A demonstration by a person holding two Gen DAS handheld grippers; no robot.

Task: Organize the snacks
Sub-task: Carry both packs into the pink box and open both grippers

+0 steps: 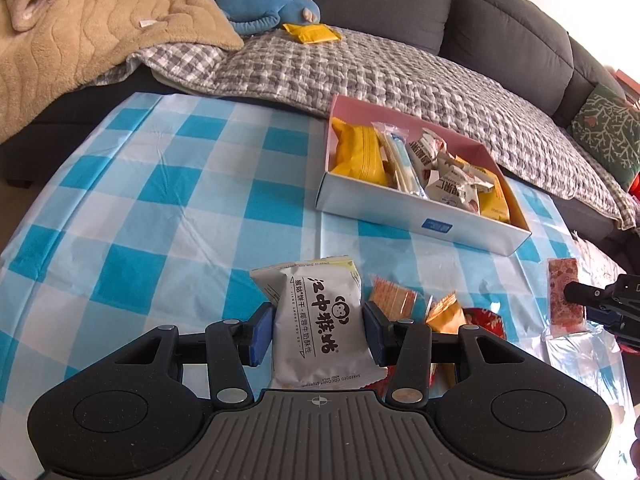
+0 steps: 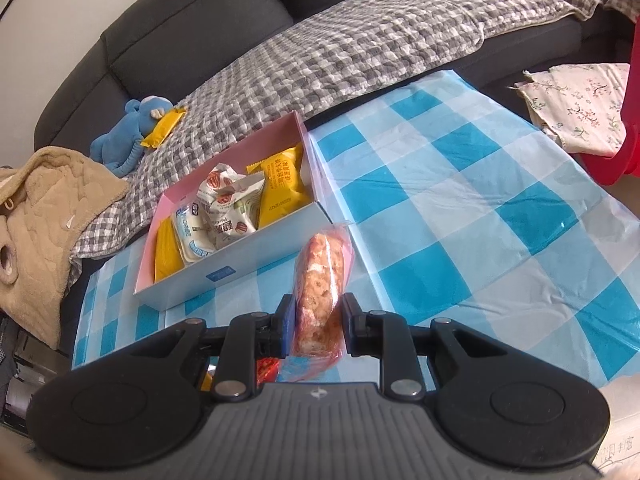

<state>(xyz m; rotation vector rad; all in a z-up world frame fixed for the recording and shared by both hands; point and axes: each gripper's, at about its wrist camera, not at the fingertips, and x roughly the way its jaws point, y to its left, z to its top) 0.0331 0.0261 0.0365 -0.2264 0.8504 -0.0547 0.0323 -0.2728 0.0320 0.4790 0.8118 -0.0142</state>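
My left gripper is shut on a white biscuit packet with black print, held above the blue checked tablecloth. My right gripper is shut on a reddish snack bar in clear wrap; the same snack bar shows at the right edge of the left wrist view. The open snack box, pink inside, holds yellow, white and blue packets; that box lies ahead and left of the right gripper. Loose orange packets and a red packet lie under the left gripper.
A grey sofa with a checked quilt runs behind the table. On it lie a blue plush toy, a yellow packet and a tan fleece blanket. A floral cloth and a red object sit at the right.
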